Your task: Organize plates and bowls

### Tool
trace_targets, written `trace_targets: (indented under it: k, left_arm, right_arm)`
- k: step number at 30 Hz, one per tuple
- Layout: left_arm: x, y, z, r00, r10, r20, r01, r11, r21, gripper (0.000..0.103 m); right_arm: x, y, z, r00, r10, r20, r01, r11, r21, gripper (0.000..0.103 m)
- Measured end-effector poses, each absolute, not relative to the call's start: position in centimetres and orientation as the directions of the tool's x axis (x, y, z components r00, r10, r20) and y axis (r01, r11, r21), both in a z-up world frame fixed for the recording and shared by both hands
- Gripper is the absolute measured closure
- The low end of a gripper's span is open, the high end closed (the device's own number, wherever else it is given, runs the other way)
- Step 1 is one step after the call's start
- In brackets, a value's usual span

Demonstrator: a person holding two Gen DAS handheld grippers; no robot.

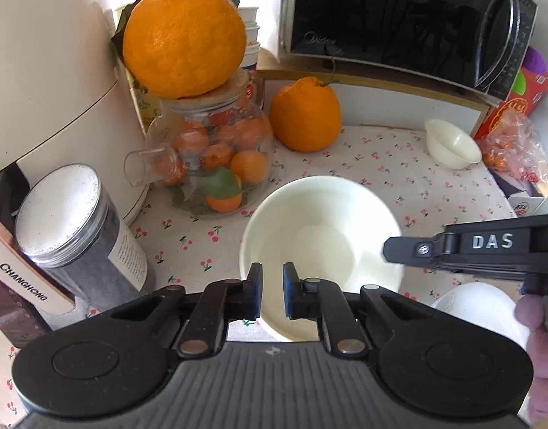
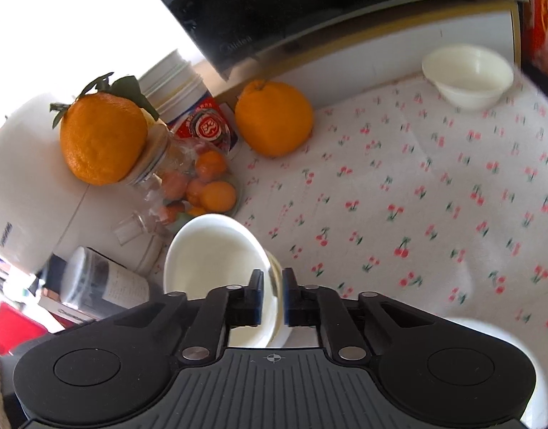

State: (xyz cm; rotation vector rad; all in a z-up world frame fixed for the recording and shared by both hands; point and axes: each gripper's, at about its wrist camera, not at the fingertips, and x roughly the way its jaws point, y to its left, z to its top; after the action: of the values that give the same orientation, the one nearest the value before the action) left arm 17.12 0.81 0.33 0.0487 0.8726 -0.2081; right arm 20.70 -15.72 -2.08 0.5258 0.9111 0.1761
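A white bowl [image 1: 320,246] sits on the cherry-print cloth in front of my left gripper [image 1: 272,291], whose jaws stand close together over its near rim with nothing clearly between them. My right gripper [image 2: 273,295] is shut on the right rim of that white bowl [image 2: 213,254]; it shows in the left wrist view [image 1: 453,250] coming in from the right. A smaller cream bowl [image 1: 453,143] stands at the back right, also in the right wrist view [image 2: 469,73]. Another white dish [image 1: 481,311] lies at the lower right, partly hidden.
A glass jar of small oranges [image 1: 213,164] with a big orange [image 1: 184,35] on its lid stands at the left. A dark jar [image 1: 84,239], a white appliance [image 1: 52,82], another orange [image 1: 304,114], a microwave [image 1: 399,18] and a bagged fruit [image 1: 513,146] ring the cloth [image 2: 417,196].
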Motion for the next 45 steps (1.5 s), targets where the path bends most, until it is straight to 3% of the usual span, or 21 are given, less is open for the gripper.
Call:
trace_targets:
  k: [6, 11, 23, 25, 30, 33, 35, 45]
  left_arm:
    - [16.9, 0.7, 1.0, 0.654, -0.165, -0.738, 0.208, 0.977, -0.034, 0.092]
    - [17.3, 1.0, 0.3, 0.647, -0.142, -0.749, 0.195, 0.981, -0.018, 0.091]
    - [18.2, 1.3, -0.4, 0.640, -0.143, -0.755, 0.195, 0.981, -0.020, 0.094]
    - [18.0, 1.0, -0.3, 0.645, -0.134, -0.752, 0.205, 0.979, 0.001, 0.084]
    - [18.0, 0.5, -0.2, 0.634, -0.155, -0.758, 0.220, 0.975, -0.015, 0.067]
    - [18.1, 0.1, 0.1, 0.634, -0.163, -0.756, 0.217, 0.976, -0.029, 0.048]
    - [18.1, -0.3, 0.4, 0.632, -0.174, -0.755, 0.222, 0.974, -0.039, 0.043]
    - [20.1, -5.5, 2.9, 0.636, -0.209, -0.743, 0.282, 0.959, -0.028, 0.014]
  right_arm:
    - [21.1, -16.7, -2.8, 0.590, 0.435, -0.680, 0.148, 0.770, 0.621, 0.096]
    - [21.4, -17.2, -4.1, 0.546, 0.402, -0.735, 0.236, 0.768, 0.596, 0.097]
    - [21.3, -17.4, -3.4, 0.565, 0.408, -0.718, 0.211, 0.769, 0.603, 0.095]
    - [21.3, -17.6, -3.3, 0.575, 0.402, -0.712, 0.215, 0.766, 0.606, 0.089]
    - [21.1, -18.4, -2.5, 0.591, 0.382, -0.710, 0.202, 0.783, 0.589, 0.085]
    - [20.7, -19.2, -1.8, 0.599, 0.364, -0.713, 0.193, 0.798, 0.570, 0.069]
    - [20.4, -20.0, -1.3, 0.616, 0.349, -0.706, 0.189, 0.805, 0.563, 0.050]
    - [21.0, -25.1, 2.0, 0.697, 0.190, -0.691, 0.177, 0.889, 0.423, 0.023]
